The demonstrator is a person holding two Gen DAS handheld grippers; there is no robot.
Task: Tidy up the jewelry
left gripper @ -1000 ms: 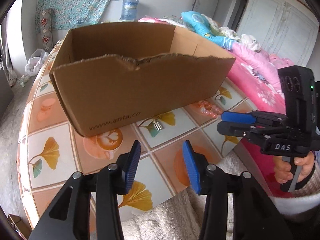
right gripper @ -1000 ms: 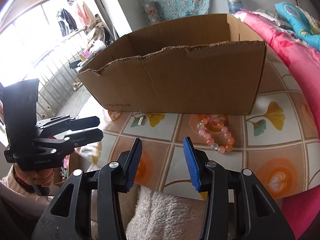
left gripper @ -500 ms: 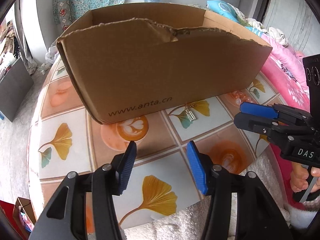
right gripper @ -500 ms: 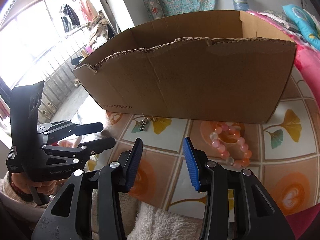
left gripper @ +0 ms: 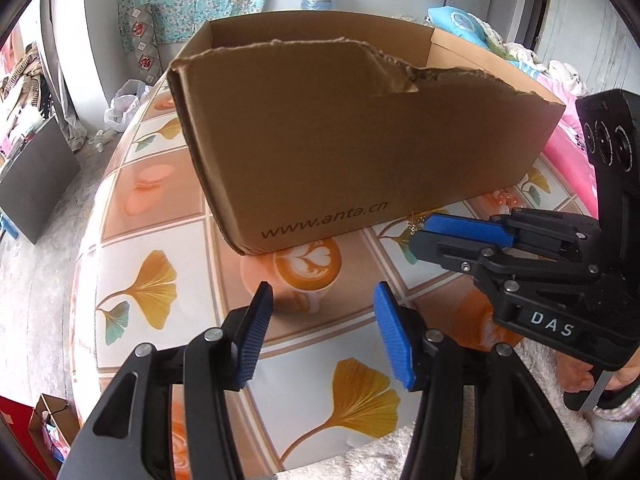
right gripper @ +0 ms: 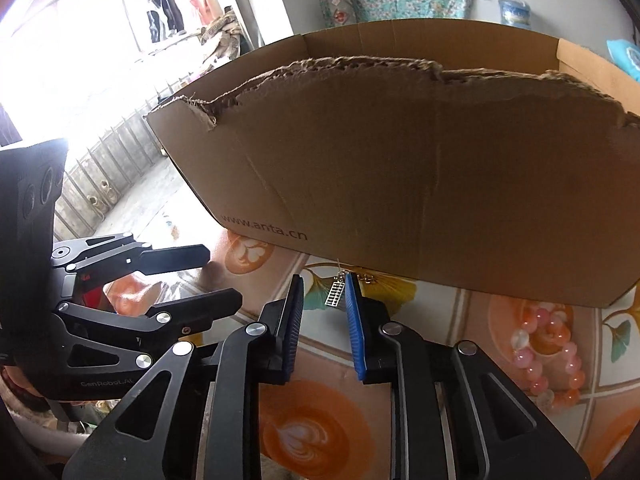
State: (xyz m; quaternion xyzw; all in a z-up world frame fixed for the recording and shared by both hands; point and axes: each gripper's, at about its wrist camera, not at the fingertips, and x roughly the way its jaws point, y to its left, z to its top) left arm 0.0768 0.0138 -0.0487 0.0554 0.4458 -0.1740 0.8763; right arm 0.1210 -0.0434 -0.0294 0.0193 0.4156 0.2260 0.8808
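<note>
A small silver pendant (right gripper: 334, 295) on a thin chain lies on the tiled tabletop just in front of the cardboard box (right gripper: 400, 168). My right gripper (right gripper: 323, 292) points down at it. Its jaws are closing, the pendant sits between the tips close to the right pad, and a gap still shows on the left. A pink bead bracelet (right gripper: 548, 356) lies to the right, also by the box. My left gripper (left gripper: 324, 300) hovers open over the table with nothing between its fingers. In the left wrist view the right gripper (left gripper: 420, 234) reaches in towards the box (left gripper: 340, 140) from the right.
The box is open-topped with a torn front edge, and its inside is hidden. The round table (left gripper: 132, 280) has a leaf and coffee-cup pattern. A pink bed (left gripper: 572, 148) stands to the right, and white fluffy fabric (left gripper: 380, 456) lies at the near edge.
Both grippers came nearer the box. The right one slid left from facing the bracelet to the pendant and its jaws narrowed around it. The left jaws opened slightly.
</note>
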